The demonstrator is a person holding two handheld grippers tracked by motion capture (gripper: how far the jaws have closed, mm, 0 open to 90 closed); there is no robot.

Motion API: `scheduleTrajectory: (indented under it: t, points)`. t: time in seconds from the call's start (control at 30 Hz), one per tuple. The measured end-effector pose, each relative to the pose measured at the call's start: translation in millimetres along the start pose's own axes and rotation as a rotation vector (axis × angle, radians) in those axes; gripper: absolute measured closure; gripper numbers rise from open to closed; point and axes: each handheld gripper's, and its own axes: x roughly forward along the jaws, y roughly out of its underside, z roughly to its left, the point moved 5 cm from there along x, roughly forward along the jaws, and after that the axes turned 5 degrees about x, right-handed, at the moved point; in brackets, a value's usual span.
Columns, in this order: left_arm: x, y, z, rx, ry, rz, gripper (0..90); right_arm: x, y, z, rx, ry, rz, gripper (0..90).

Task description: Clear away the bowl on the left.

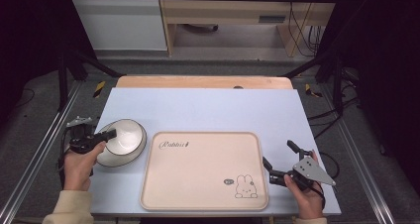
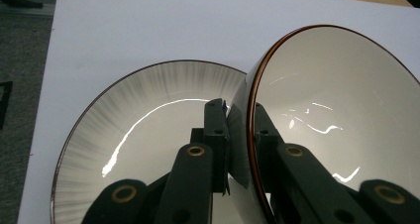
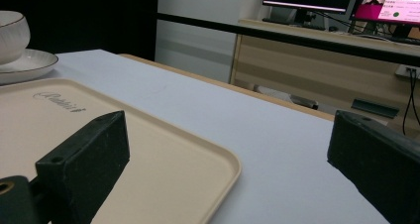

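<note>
I am pinching the bowl's [image 2: 341,120] rim tight with my left gripper [image 2: 241,135] near the table's [image 1: 208,110] left edge. I am lifting it slowly and level off the plate [image 2: 143,130], toward the tray [image 1: 203,184]. My right gripper [image 3: 223,159] is waiting wide apart, holding nothing.

Left hand-held gripper [image 1: 110,134] clamped, jaws pointing right; right hand-held gripper [image 1: 279,157] jaws wide apart, pointing up-left, hand [image 1: 304,194] low.
</note>
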Motion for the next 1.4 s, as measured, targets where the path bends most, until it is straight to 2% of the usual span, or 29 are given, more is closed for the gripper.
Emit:
scheduleTrajectory:
  t: [0.17,0.63,1.0,1.4]
  points:
    - [-1.1,-4.2,-9.2,0.017,0.021,-0.006,82.1,-0.2,-0.4,-0.3,-0.002,0.003,-0.004,2.9]
    - [3.5,-6.1,-26.2,0.053,0.042,0.001,82.0,-0.7,-0.5,-3.4,0.011,0.006,-0.012,2.9]
    - [9.1,-8.8,-51.6,0.099,0.089,0.014,82.1,-0.6,-0.6,-3.3,0.007,0.005,-0.013,3.0]
    - [13.0,-9.2,-68.7,0.135,0.115,0.028,82.1,-0.9,-0.4,-3.6,0.008,0.007,-0.011,2.9]
